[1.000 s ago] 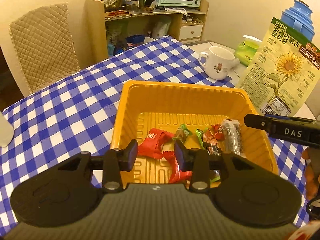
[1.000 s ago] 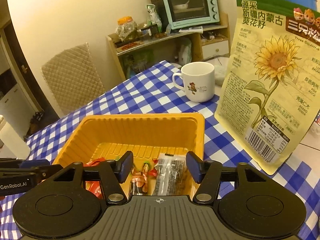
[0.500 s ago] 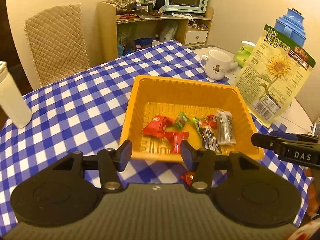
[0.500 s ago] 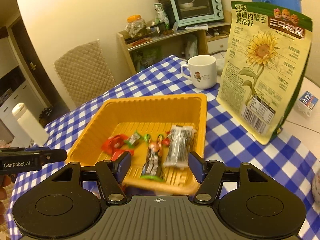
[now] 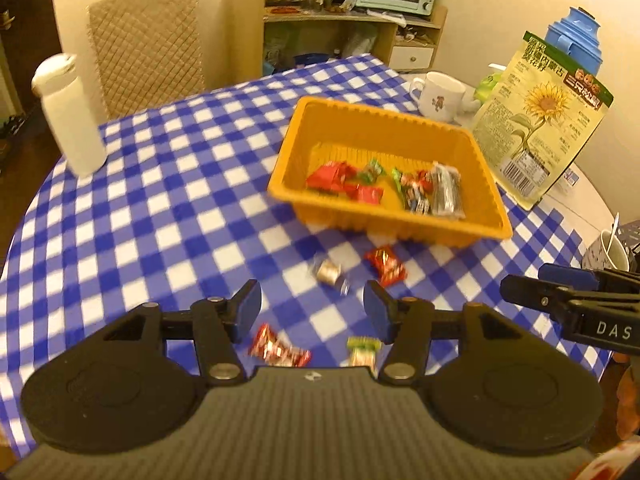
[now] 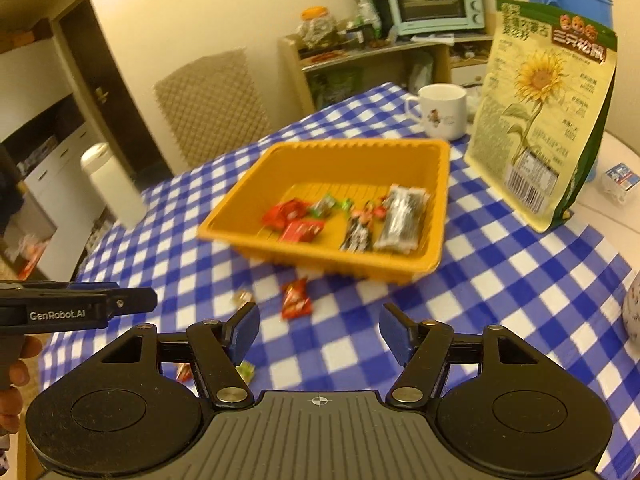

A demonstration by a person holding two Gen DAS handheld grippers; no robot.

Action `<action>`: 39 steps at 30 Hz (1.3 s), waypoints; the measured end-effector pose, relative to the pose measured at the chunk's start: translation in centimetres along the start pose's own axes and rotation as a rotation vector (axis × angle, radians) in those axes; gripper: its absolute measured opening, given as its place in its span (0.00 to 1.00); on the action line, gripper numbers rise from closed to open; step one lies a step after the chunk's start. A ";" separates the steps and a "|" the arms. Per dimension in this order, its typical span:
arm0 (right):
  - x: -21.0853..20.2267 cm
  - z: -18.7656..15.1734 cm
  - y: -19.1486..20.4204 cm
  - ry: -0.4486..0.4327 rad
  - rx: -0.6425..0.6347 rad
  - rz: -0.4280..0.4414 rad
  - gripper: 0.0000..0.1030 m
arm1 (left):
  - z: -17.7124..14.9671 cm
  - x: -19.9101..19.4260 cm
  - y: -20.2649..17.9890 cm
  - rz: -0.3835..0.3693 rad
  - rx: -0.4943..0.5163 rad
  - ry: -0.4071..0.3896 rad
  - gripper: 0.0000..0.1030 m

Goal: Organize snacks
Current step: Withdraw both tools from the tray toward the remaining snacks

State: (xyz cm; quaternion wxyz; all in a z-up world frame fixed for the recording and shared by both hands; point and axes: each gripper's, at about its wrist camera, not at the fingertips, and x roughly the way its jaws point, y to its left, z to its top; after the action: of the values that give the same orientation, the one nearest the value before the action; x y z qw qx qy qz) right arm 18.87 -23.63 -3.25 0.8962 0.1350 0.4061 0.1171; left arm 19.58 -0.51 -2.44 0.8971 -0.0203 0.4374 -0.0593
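An orange tray (image 5: 400, 236) (image 6: 320, 266) on the blue checked cloth holds several wrapped snacks: red packets (image 5: 332, 176), a dark bar (image 5: 446, 196) (image 6: 402, 216). Loose on the cloth in front of the tray lie a red candy (image 5: 386, 266) (image 6: 296, 300), a pale candy (image 5: 328, 272), a red wrapper (image 5: 276, 348) and a green wrapper (image 5: 362, 350). My left gripper (image 5: 312, 296) hovers open over these loose sweets with nothing between its fingers. My right gripper (image 6: 320, 314) is empty and its jaws are opening; it hangs to the right of the left one.
A white bottle (image 5: 70, 120) stands at the far left. A mug (image 5: 440, 96), a sunflower-seed bag (image 5: 540, 120) and a blue flask (image 5: 572, 36) stand behind and right of the tray. A cup with a spoon (image 5: 614, 248) sits at the right edge. A padded chair (image 5: 148, 40) is behind the table.
Both grippers pulled back from above the tray toward the near table edge. The left jaws widened, the right a little. Loose candies in front of the tray came into view.
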 end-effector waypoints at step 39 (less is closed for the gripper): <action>2.7 -7.5 4.4 0.232 -0.126 0.106 0.64 | -9.4 -0.8 1.4 0.065 -0.097 0.150 0.52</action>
State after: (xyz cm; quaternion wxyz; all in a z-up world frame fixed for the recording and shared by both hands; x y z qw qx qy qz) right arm 14.47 -17.53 -8.40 0.8425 0.0854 0.4910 0.2045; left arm 11.87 1.10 -7.72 0.8613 -0.0449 0.5060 -0.0101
